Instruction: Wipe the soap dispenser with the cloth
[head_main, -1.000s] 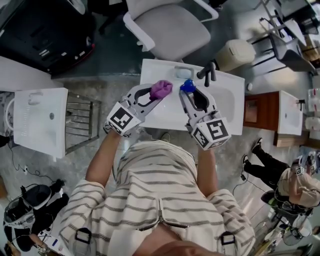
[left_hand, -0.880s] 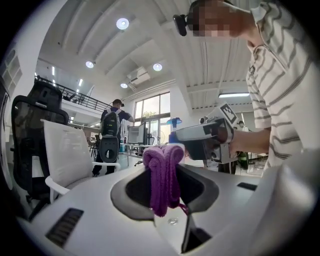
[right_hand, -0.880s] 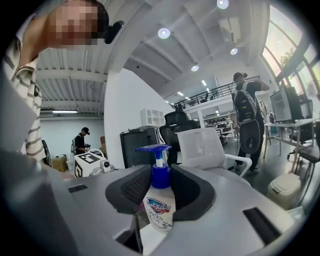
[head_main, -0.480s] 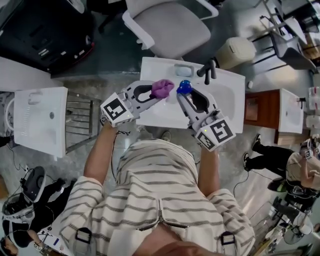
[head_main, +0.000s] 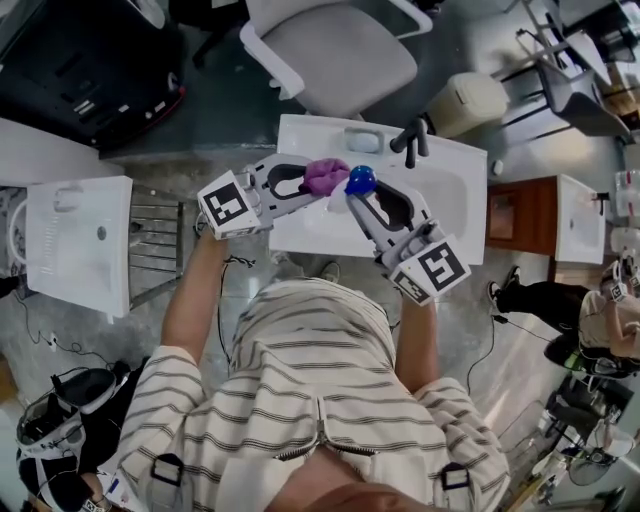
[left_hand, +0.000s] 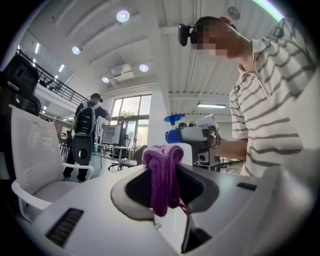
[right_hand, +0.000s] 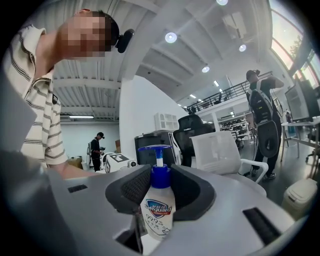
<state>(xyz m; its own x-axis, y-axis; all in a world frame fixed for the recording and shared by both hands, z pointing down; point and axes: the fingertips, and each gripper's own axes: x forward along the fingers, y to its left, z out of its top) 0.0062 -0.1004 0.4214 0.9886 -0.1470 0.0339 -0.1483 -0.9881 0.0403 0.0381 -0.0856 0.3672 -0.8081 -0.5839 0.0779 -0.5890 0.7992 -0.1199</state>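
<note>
A white soap dispenser (right_hand: 158, 205) with a blue pump top stands upright between the jaws of my right gripper (right_hand: 160, 190), which is shut on its body. In the head view its blue top (head_main: 360, 180) shows at the tips of the right gripper (head_main: 352, 195), held above a white washbasin (head_main: 455, 205). My left gripper (left_hand: 164, 170) is shut on a bunched purple cloth (left_hand: 163, 175). The cloth (head_main: 325, 176) sits right beside the dispenser's top, touching or nearly so. The left gripper (head_main: 318, 182) points right, toward the dispenser (left_hand: 175, 136).
A black tap (head_main: 415, 140) and a soap dish (head_main: 362, 142) sit at the basin's far rim. A grey office chair (head_main: 335, 50) stands beyond it, a second white basin (head_main: 75, 240) to the left, a bin (head_main: 470, 105) to the right. Other people stand around the room.
Both grippers have drifted left and slightly up over the basin, the left one swinging to point more sideways. Cloth and dispenser top have come closer together. Both grips are unchanged.
</note>
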